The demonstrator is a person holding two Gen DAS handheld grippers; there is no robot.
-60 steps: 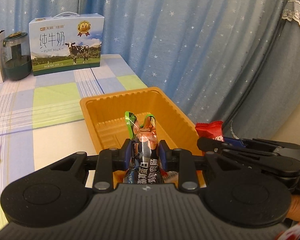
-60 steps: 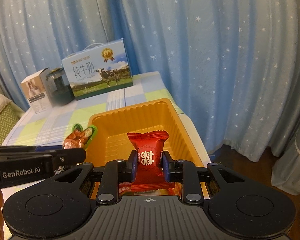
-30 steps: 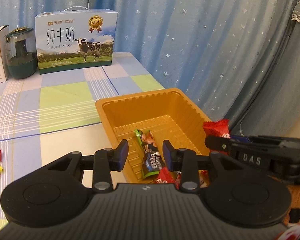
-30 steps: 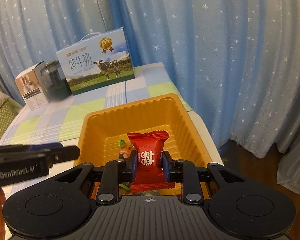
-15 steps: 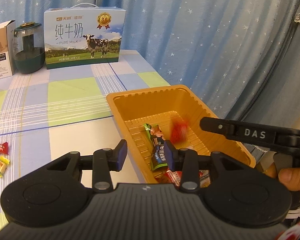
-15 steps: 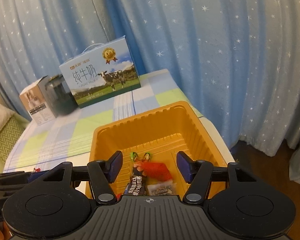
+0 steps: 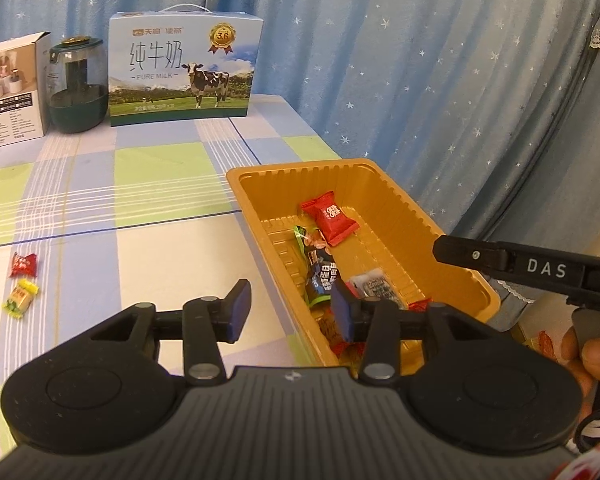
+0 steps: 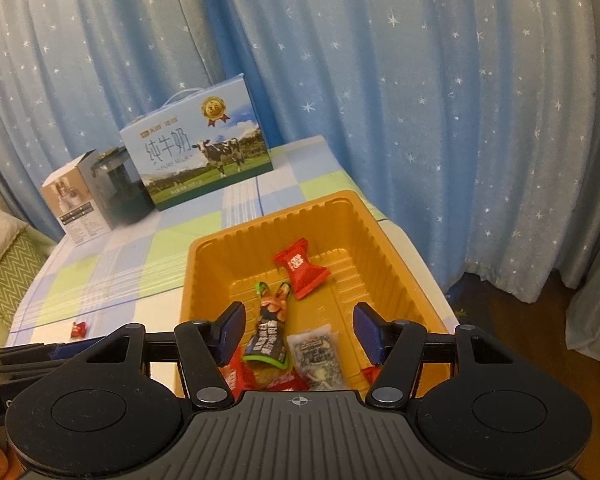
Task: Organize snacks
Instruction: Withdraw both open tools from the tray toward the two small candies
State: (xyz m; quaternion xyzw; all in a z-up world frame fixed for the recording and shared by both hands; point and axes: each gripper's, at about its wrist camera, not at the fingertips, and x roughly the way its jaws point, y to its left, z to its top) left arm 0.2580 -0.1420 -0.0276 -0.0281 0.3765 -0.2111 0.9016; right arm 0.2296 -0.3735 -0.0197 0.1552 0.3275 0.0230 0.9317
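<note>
An orange plastic tray (image 7: 396, 196) (image 8: 364, 224) sits at the table's right edge. In it lie a red snack packet (image 7: 330, 220) (image 8: 300, 266), a dark packet with a green edge (image 7: 320, 274) (image 8: 269, 338), a speckled packet (image 8: 316, 354) and more red wrappers near the front. My left gripper (image 7: 290, 310) is open and empty over the tray's left rim. My right gripper (image 8: 300, 332) is open and empty above the tray's front end; its arm shows in the left wrist view (image 7: 520, 268).
A small red candy (image 7: 23, 264) (image 8: 78, 329) and a yellow candy (image 7: 20, 298) lie loose on the checked tablecloth at left. A milk carton box (image 7: 184, 70), a dark green jar (image 7: 76, 88) and a white box (image 7: 12, 92) stand at the back. Blue star curtains hang behind.
Both grippers opened and let their packets fall into the tray: the left dropped the dark packet first, then the right dropped the red one. The left gripper has drifted left over the rim.
</note>
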